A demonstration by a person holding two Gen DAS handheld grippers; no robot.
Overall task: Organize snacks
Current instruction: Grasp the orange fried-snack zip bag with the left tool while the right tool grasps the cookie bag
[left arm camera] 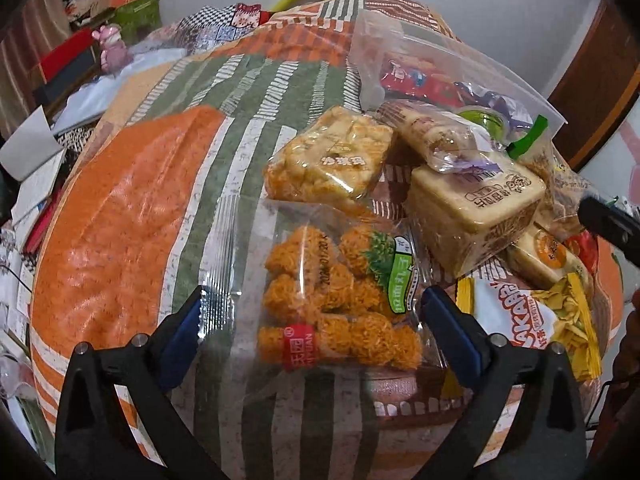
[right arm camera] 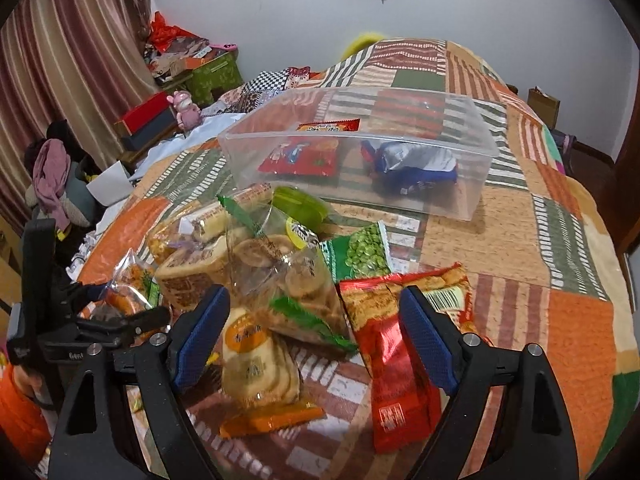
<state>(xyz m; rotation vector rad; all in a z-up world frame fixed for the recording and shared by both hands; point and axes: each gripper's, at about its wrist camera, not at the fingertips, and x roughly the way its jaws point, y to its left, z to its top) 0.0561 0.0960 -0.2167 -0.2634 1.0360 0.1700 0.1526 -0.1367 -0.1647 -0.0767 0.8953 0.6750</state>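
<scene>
A pile of wrapped snacks lies on a patchwork bed cover (left arm camera: 120,216). My left gripper (left arm camera: 312,312) is open, its blue pads on either side of a clear pack of orange noodle balls (left arm camera: 340,304). Behind it lie a rice-crisp block (left arm camera: 332,156) and a beige cake pack (left arm camera: 472,208). My right gripper (right arm camera: 312,320) is open above a biscuit pack (right arm camera: 256,360), with a red and gold packet (right arm camera: 396,356) by its right finger. A clear plastic box (right arm camera: 360,148) further back holds a red packet (right arm camera: 300,156) and a blue and white one (right arm camera: 412,168).
A green pea packet (right arm camera: 360,252), a clear zip bag of biscuits (right arm camera: 280,256) and a yellow chip bag (left arm camera: 540,320) sit in the pile. The left gripper's body (right arm camera: 80,320) shows at the right view's left edge. Clutter, boxes and a curtain (right arm camera: 60,60) line the bed's left side.
</scene>
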